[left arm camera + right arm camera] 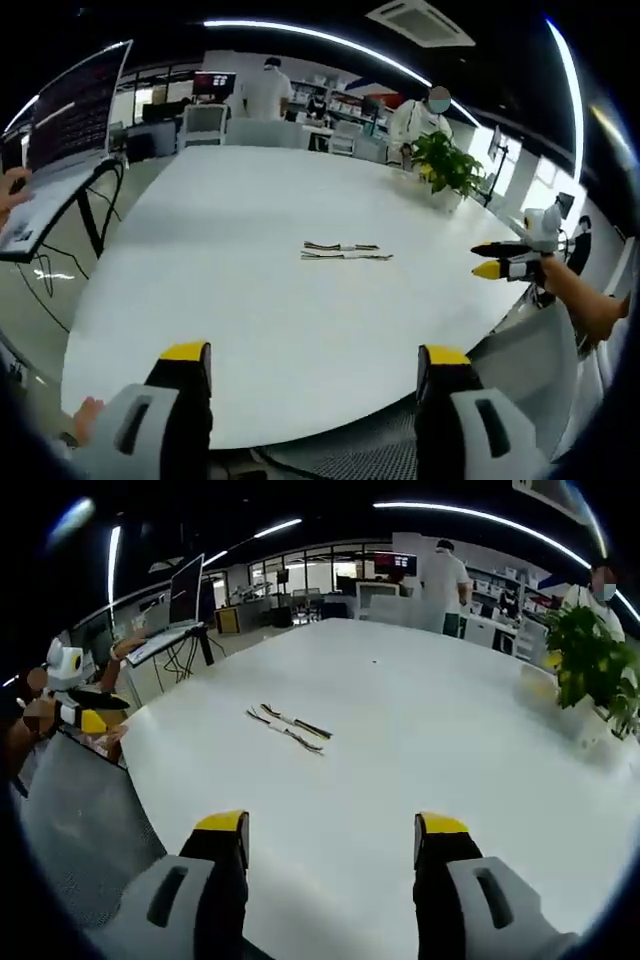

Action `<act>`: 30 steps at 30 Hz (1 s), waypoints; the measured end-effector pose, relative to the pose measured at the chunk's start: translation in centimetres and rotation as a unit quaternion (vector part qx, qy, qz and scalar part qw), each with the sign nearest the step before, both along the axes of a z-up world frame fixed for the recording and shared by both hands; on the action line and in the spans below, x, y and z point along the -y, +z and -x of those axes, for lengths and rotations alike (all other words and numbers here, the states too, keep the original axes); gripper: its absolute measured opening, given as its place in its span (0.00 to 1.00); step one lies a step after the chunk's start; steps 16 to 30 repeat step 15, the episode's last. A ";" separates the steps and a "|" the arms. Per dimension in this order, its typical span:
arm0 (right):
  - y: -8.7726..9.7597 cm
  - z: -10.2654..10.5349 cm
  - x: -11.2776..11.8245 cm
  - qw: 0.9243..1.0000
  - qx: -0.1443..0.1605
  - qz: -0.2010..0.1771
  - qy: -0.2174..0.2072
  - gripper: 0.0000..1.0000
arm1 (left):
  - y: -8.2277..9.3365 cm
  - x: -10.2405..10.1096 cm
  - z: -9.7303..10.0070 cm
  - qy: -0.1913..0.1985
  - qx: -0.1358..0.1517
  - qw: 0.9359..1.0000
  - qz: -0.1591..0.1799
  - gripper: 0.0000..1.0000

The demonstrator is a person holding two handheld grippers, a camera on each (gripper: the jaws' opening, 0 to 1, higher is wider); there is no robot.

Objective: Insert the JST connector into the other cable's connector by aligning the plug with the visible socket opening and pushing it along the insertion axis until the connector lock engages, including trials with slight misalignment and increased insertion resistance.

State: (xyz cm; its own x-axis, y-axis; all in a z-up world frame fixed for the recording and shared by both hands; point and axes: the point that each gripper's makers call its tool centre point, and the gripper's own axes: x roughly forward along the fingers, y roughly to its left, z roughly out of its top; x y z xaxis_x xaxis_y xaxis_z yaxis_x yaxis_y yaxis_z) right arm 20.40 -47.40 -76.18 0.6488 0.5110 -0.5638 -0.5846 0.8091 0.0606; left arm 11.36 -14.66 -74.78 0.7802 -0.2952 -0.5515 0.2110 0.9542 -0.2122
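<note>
Two thin cables with small connectors [345, 251] lie side by side near the middle of the white table [250, 300]. In the right gripper view the same cables [290, 727] sit left of centre. My left gripper [315, 352] stands open over the near table edge, well short of the cables, with nothing between its yellow-tipped jaws. My right gripper [331, 823] is open over the table too, empty. The right gripper [495, 260] also appears at the right of the left gripper view, held by a hand. The left gripper [88, 716] appears at the left of the right gripper view.
A potted green plant [447, 166] stands at the table's far right edge. A laptop on a stand [62, 140] sits left of the table. People stand by desks and chairs [262, 92] at the back. A mesh chair back [80, 820] is beside the table's near-left edge.
</note>
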 end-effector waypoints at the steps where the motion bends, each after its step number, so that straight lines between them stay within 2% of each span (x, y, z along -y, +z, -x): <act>1: 0.1 0.4 0.0 1.000 0.000 -0.004 -0.002 0.66 | 0.1 0.0 0.0 0.008 0.006 1.000 0.003 0.83; 5: 0.3 2.4 -0.4 1.000 -0.011 -0.021 0.003 0.65 | -0.8 0.5 0.7 0.026 -0.001 1.000 0.018 0.83; 8: 0.1 3.9 -1.3 0.999 -0.020 -0.027 0.025 0.66 | -1.0 1.4 1.1 0.025 0.003 0.999 0.020 0.83; 10: -0.5 4.5 -1.6 0.999 -0.015 -0.010 0.047 0.67 | -1.4 1.5 1.1 0.026 -0.001 1.000 0.009 0.84; 11: -1.4 4.9 -1.3 0.998 -0.025 0.008 0.054 0.68 | -1.9 1.5 1.1 0.024 -0.007 1.000 -0.001 0.85; 12: -2.0 5.1 -1.1 0.998 -0.036 0.017 0.052 0.69 | -2.4 1.0 1.1 0.021 -0.013 0.999 -0.030 0.86; 13: -2.4 5.2 -1.1 0.998 -0.038 0.019 0.056 0.69 | -2.8 0.9 1.1 0.018 -0.021 0.999 -0.047 0.86; 15: -2.8 5.4 -1.1 0.997 -0.041 0.019 0.059 0.68 | -2.9 1.3 1.0 0.013 -0.020 0.998 -0.055 0.86; 30: -2.8 5.4 -1.1 0.997 -0.041 0.019 0.059 0.68 | -2.9 1.3 1.0 0.013 -0.020 0.998 -0.055 0.86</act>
